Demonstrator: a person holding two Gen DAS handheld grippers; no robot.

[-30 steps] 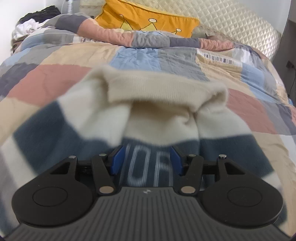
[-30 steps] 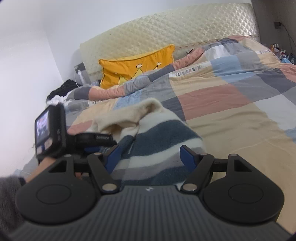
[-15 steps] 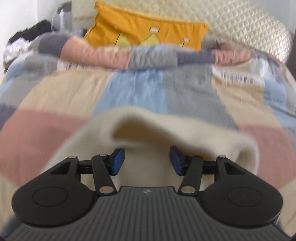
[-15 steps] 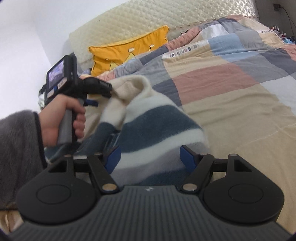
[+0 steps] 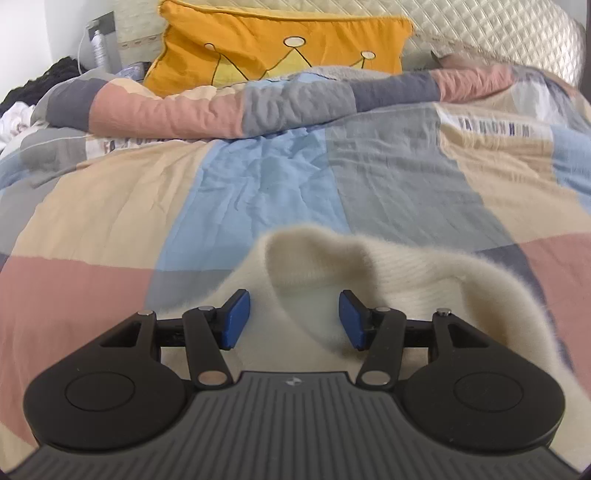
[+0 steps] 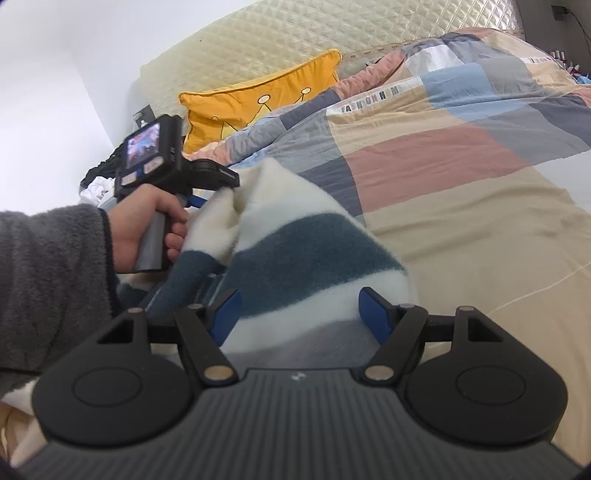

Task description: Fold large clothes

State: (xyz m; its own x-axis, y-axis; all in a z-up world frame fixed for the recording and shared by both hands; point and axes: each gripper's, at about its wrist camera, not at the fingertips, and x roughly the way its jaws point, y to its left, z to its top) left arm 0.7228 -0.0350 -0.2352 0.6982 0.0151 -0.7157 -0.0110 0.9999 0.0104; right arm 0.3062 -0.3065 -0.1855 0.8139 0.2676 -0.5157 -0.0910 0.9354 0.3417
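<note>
**One striped sweater, held over a bed**

One fluffy knit sweater (image 6: 295, 243), cream with broad dark teal bands and a grey band nearest the right wrist camera; plain cream ribbed collar, slack and open; nap long and fuzzy. Position: bunched on the near part of the bed, raised in a peak at the collar end and draped down toward the right wrist camera.

Two sets of tongs, blue-padded. Left tongs (image 5: 293, 317): part spread, pinching a thick fold of the cream collar cloth. Right tongs (image 6: 301, 314): set wider, pinching the striped bundle, which fills the gap and meets both pads. A hand (image 6: 147, 218) in a grey fleece sleeve (image 6: 51, 266) grips the left handle.

Surface: bed under a patchwork quilt (image 5: 258, 184) of blue, beige, pink and grey blocks, creased; lettered strip across it. Room: orange pillow (image 5: 277, 40) with a crown drawing, against a quilted cream headboard (image 5: 498, 29); dark clothes heap (image 5: 33, 85) beside the bed; white wall (image 6: 55, 74).
</note>
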